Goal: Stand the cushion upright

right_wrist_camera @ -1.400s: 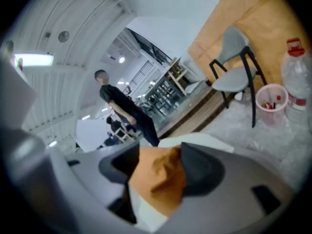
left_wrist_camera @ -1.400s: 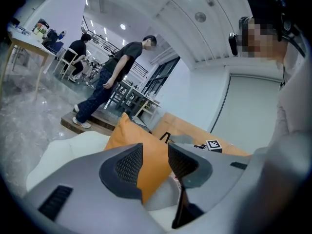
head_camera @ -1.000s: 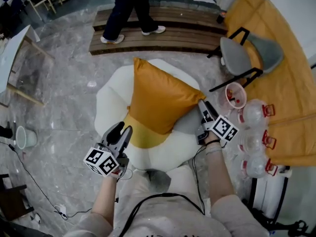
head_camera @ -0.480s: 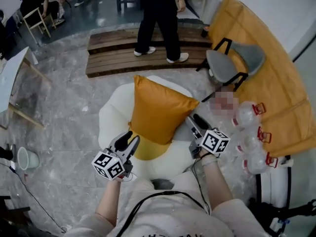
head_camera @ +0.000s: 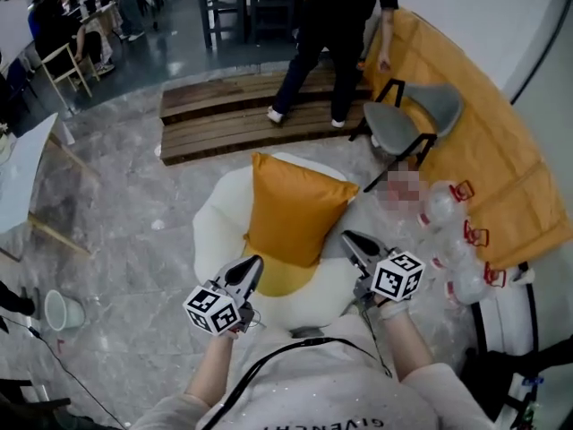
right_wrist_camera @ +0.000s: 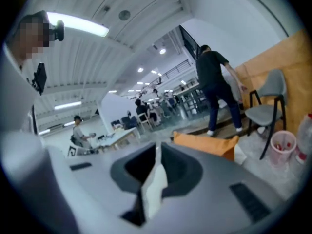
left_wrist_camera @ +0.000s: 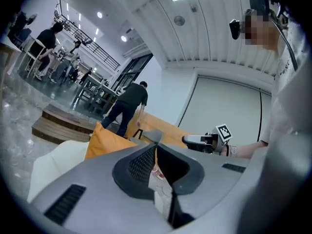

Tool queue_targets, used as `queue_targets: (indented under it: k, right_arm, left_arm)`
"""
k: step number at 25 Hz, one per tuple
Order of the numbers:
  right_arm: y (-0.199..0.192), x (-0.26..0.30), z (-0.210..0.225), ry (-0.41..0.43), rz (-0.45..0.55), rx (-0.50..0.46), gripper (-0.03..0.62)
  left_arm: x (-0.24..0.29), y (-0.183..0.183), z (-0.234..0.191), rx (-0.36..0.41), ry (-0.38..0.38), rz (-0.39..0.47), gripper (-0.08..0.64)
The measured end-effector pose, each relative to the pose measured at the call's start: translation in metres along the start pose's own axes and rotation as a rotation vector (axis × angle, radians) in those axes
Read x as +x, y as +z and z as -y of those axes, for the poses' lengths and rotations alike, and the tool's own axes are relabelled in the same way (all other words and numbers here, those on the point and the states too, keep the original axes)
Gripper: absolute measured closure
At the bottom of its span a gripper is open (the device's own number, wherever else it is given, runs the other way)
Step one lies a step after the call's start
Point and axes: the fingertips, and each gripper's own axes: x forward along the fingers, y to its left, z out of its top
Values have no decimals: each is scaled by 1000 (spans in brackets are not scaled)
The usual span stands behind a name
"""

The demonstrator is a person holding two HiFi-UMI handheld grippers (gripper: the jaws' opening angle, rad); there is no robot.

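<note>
The orange cushion (head_camera: 295,206) is being kept upright on the white cushioned seat (head_camera: 210,231). The left gripper (head_camera: 254,264) is being held near its 7 o'clock and the right gripper (head_camera: 347,237) near its 4 o'clock. Both pairs of jaws have just been closing to narrow slits, with nothing between them.

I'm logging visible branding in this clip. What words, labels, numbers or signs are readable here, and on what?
"GIVENCH": upside down on the person's white shirt, its end cut off at the picture's edge.
Marker cubes: square patterns only, no words.
Nothing else is legible.
</note>
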Motion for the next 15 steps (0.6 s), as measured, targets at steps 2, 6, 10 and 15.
queue_targets:
  k: [2, 6, 10, 15]
  right_arm:
    - [-3, -4, -16, 12, -17, -24, 558]
    - [-9, -4, -49, 59, -25, -42, 575]
    - [-12, -3, -77, 143, -9, -17, 575]
    - [-14, -2, -101, 204, -52, -82, 575]
  left_arm:
    - [-8, 4, 3, 12, -2, -11, 526]
    - [-22, 17, 4, 19, 20, 0, 535]
    - [-36, 29, 12, 48, 41, 23, 535]
    - [-42, 33, 25, 54, 58, 36, 535]
